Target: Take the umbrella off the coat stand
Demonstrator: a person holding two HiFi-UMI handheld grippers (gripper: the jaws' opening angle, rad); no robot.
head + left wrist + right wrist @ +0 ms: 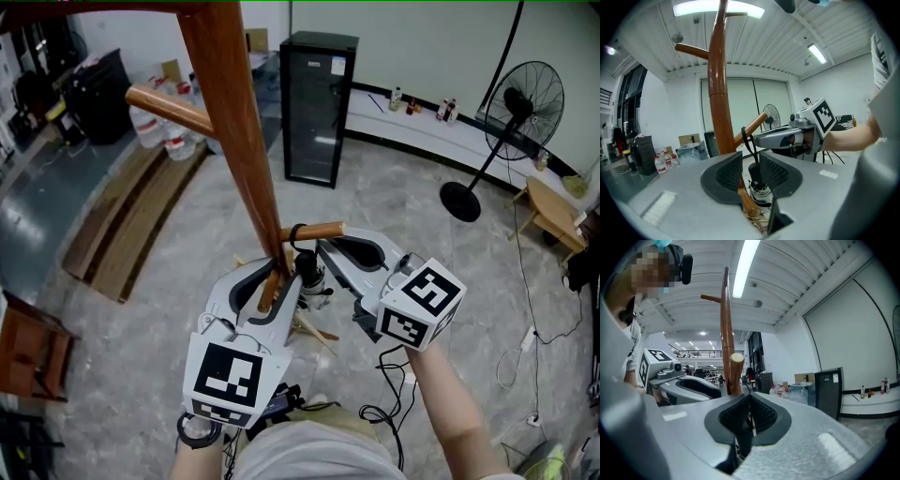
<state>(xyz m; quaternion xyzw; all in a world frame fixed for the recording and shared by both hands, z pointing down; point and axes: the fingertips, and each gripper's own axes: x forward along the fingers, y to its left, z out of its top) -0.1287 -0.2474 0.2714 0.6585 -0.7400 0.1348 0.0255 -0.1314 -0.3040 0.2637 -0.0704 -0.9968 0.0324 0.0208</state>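
Observation:
The wooden coat stand (234, 122) rises in front of me. A folded umbrella (309, 279) hangs by its black strap (298, 234) from a short peg (319, 231). My left gripper (298, 281) holds the umbrella's black handle (754, 171) between its pads, just under the peg (752, 126). My right gripper (321, 247) comes in from the right, level with the peg, and is shut on the thin strap (750, 420) close to it. In the left gripper view the right gripper (757, 138) touches the strap. A lower peg (747, 204) passes beneath the left jaws.
A black cabinet (319, 108) stands behind the coat stand and a standing fan (511, 131) to the right. Wooden planks (131, 225) lie on the floor at left. Cables (394, 375) run by my feet, and a wooden stool (553, 216) is at far right.

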